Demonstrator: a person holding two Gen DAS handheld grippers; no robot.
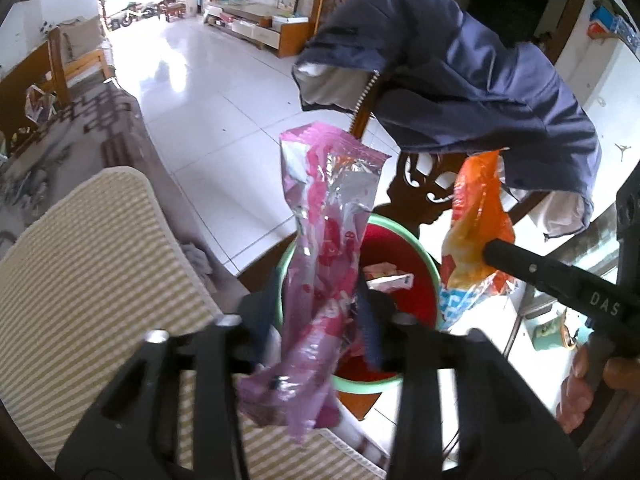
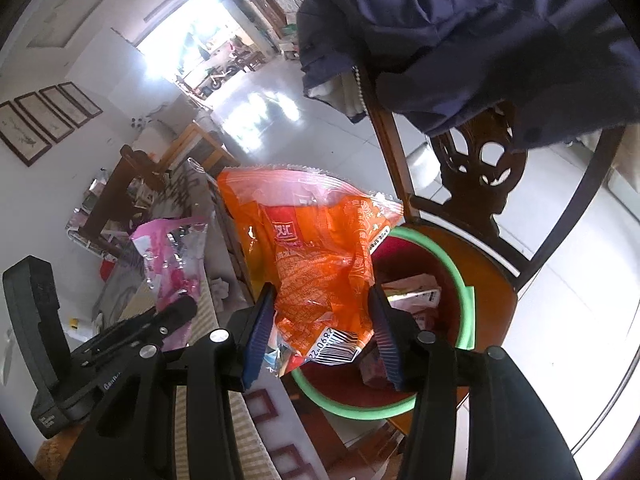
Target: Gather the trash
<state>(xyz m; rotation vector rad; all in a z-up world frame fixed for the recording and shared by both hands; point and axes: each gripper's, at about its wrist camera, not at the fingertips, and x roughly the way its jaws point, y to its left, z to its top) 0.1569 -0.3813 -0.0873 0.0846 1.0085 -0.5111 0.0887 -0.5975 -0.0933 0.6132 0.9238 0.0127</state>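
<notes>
A pink foil wrapper (image 1: 324,248) stands loose between the blue pads of my left gripper (image 1: 316,320), which is open above a red bin with a green rim (image 1: 432,268). My right gripper (image 2: 322,296) is shut on a crumpled orange snack wrapper (image 2: 316,248), whose sides touch both pad tips. It hangs over the bin's green rim (image 2: 466,304). Several packets (image 2: 416,292) lie inside the bin. The left view also shows the orange wrapper (image 1: 476,216) and one black finger (image 1: 520,264) of the right gripper. In the right view the pink wrapper (image 2: 172,256) is at the left.
The bin sits on a dark wooden chair (image 2: 492,280) with a navy jacket (image 1: 460,60) draped over its back, just above the wrappers. A striped cushion (image 1: 100,280) lies on the left. White tiled floor (image 1: 200,100) stretches behind. A hand (image 1: 580,392) holds the right gripper.
</notes>
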